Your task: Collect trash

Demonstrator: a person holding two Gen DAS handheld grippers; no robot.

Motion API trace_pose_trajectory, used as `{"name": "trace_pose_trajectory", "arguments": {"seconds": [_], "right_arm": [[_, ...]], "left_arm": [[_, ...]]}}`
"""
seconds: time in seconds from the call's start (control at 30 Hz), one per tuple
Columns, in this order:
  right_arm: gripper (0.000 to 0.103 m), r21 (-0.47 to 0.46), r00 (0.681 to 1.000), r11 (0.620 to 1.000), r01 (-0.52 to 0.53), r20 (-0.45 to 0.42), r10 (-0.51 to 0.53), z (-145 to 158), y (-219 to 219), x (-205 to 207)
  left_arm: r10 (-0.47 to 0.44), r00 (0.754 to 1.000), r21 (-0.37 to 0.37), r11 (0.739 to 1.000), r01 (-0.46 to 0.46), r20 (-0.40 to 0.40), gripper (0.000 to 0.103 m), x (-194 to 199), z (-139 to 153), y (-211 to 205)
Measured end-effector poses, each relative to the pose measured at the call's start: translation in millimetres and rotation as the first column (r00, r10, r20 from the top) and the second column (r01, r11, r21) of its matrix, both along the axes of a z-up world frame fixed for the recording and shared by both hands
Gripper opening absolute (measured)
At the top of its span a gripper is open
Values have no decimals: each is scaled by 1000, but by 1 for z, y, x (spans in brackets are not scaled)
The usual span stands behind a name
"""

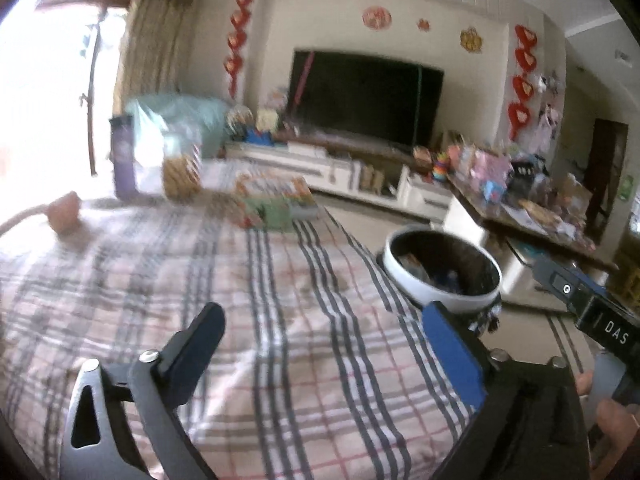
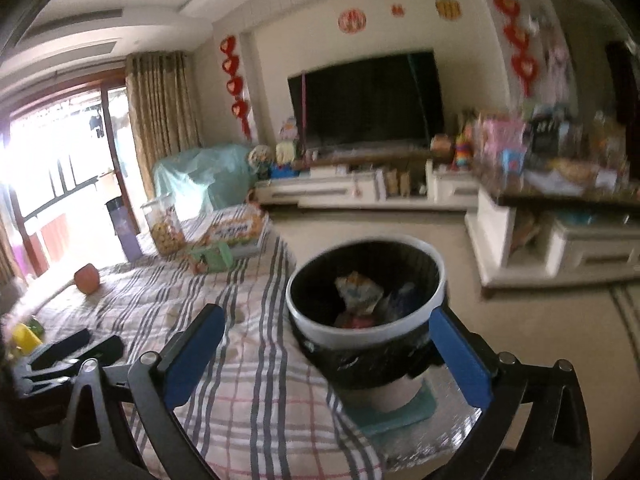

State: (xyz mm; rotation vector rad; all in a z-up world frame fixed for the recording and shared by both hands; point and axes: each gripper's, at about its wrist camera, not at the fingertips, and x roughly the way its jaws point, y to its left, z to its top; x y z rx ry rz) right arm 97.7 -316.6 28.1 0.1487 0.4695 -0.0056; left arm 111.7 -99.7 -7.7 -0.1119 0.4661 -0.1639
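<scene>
A white trash bin (image 2: 362, 330) with a black liner stands beside the table's right edge, with wrappers inside (image 2: 358, 294). It also shows in the left wrist view (image 1: 444, 296). My right gripper (image 2: 324, 354) is open and empty, just in front of the bin and above the table edge. My left gripper (image 1: 324, 350) is open and empty over the plaid tablecloth (image 1: 240, 300). The body of the right gripper shows in the left wrist view (image 1: 592, 308) at the right, held by a hand. No loose trash shows between either pair of fingers.
At the far end of the table are a snack jar (image 2: 164, 228), a purple bottle (image 2: 124, 228), boxes (image 2: 236, 228) and an orange cup (image 2: 87, 278). A yellow item (image 2: 26, 338) and the left gripper's black fingers (image 2: 76, 350) show at left. A TV cabinet (image 2: 360, 190) and cluttered side table (image 2: 560, 184) stand beyond.
</scene>
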Motion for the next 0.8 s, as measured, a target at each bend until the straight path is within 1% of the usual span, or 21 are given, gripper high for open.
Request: {"name": "trace_pose_trajectory", "arguments": {"seconds": [0.13,0.2,0.27,0.43,0.5,0.53,0.6,0.8], "right_arm": [[103,-80,996,996,48,73,-42,6,9,-15],[103,-97,995,994,54,93,-45,4,12,-20],[103,-111,993,992,57,112,-45,1,15,-24],[103,-117,992,992,56,122,-42,-10,17,-33],[103,-105,992,993,49,120,-36,-11,18,-35],[103,-97,992,994,45,123,-33,-11,18,-37],[103,-86,991,995,44,129,-33,-11,18,-39],[103,-91,988,995,42,152,-27,-9,23,-44]], "left_arm": [[67,993,45,996,-72,92,102,-32,4,-1],[83,990,61,994,-90,111,102,-43,0,-3],[89,990,73,993,-97,107,102,-52,-6,-7],[104,990,90,990,-112,90,102,-57,-17,-13],[101,991,95,989,-109,88,102,-61,-18,-15],[101,991,96,989,-110,88,102,-54,-16,-15],[104,990,99,989,-113,92,102,-53,-14,-15],[122,987,95,987,-132,108,102,-51,-17,-8]]}}
